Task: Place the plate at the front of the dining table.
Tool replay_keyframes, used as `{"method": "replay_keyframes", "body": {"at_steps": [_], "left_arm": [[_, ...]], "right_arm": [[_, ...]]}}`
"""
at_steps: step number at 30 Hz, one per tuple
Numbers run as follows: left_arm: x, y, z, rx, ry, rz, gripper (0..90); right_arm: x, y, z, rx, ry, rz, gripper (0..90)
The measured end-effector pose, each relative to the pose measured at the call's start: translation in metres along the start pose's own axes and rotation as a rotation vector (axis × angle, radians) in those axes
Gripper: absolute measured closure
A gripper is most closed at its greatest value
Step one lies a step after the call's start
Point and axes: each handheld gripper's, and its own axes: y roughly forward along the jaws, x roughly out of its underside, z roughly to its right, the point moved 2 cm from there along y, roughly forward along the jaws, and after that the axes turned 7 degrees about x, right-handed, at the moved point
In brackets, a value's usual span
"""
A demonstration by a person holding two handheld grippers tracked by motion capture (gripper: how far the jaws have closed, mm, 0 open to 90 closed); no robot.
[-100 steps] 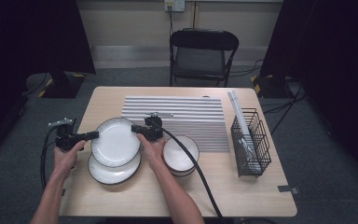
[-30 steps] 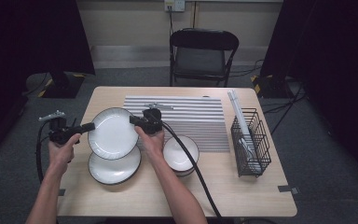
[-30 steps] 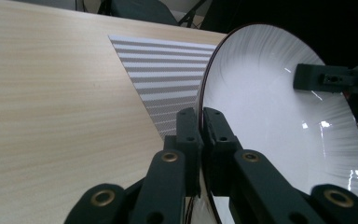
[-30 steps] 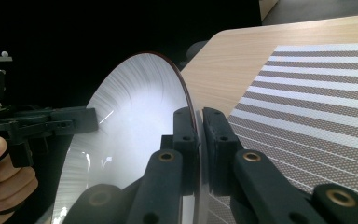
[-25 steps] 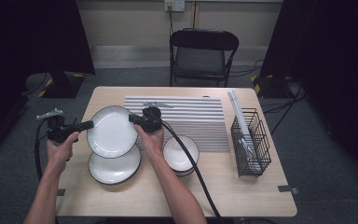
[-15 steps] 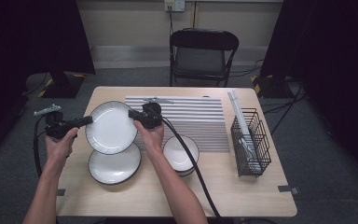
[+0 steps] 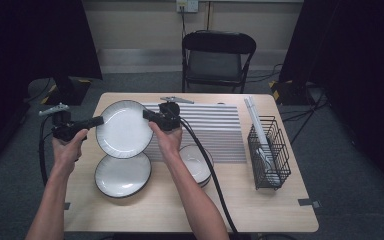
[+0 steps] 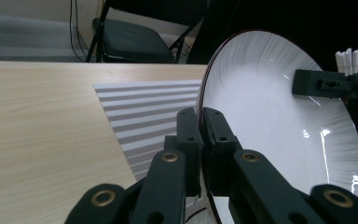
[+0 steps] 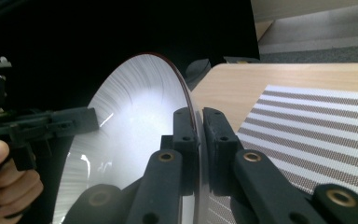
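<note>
High view: nearest the person, a white plate [image 7: 123, 175] with a dark rim lies flat on the counter [image 7: 270, 205], and to its right sits a stack of white bowls [image 7: 196, 163], partly behind the right forearm. Above the flat plate, a second white plate [image 7: 125, 129] is held up off the counter, tilted, between the two tools. The left hand-held gripper [image 7: 98, 120] pinches this raised plate at its left rim, and the right hand-held gripper [image 7: 146, 114] pinches it at its right rim.

Left gripper view shows the two black jaws of the left hand-held gripper [image 8: 199, 122] closed tight on the dark edge of the raised plate [image 8: 279, 126], with the plate standing nearly on edge and the other tool's jaw touching its far rim. Right gripper view shows the same from the other side: the right hand-held gripper [image 9: 196, 122] has its jaws clamped on the rim of the raised plate [image 9: 130, 126], and the person's left hand [image 9: 7, 182] grips its tool beyond the plate.

Farther back on the counter, a striped mat [image 7: 215, 131] lies flat, its left part under the raised plate. At the right side of the counter stands a black wire rack [image 7: 269, 156] with white sticks lying in and across it. Beyond the counter, a black folding chair [image 7: 218, 57] stands on the grey floor by the wall.
</note>
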Motion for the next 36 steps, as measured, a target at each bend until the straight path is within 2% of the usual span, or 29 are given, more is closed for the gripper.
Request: {"method": "replay_keyframes", "body": {"at_steps": [5, 11, 14, 17, 25, 28, 30, 32, 36], "left_arm": [[-0.007, 0.007, 0.01, 0.016, 0.021, -0.006, 86.3], [-0.02, 0.015, 0.023, 0.034, 0.045, 0.003, 86.3], [-0.024, 0.022, 0.027, 0.043, 0.041, -0.001, 86.3], [-0.023, 0.03, 0.029, 0.053, 0.034, -0.003, 86.4], [-0.029, 0.045, 0.04, 0.068, 0.058, -0.013, 86.2], [-0.029, 0.053, 0.045, 0.076, 0.065, -0.023, 86.1], [-0.03, 0.059, 0.048, 0.09, 0.055, -0.029, 86.0], [-0.03, 0.065, 0.051, 0.081, 0.066, -0.041, 86.2], [-0.031, 0.077, 0.058, 0.098, 0.076, -0.048, 86.1]], "right_arm": [[-0.008, -0.01, 0.004, 0.007, -0.023, -0.006, 84.6], [-0.023, -0.026, 0.008, 0.013, -0.033, 0.017, 84.7], [-0.028, -0.034, 0.012, 0.022, -0.035, 0.026, 84.7], [-0.03, -0.038, 0.017, 0.035, -0.031, 0.022, 84.5], [-0.035, -0.049, 0.031, 0.039, -0.035, 0.031, 84.6], [-0.036, -0.056, 0.038, 0.046, -0.033, 0.029, 84.6], [-0.037, -0.06, 0.043, 0.049, -0.035, 0.031, 84.6], [-0.036, -0.063, 0.048, 0.058, -0.038, 0.028, 84.8], [-0.035, -0.071, 0.059, 0.064, -0.025, 0.037, 84.7]]}}
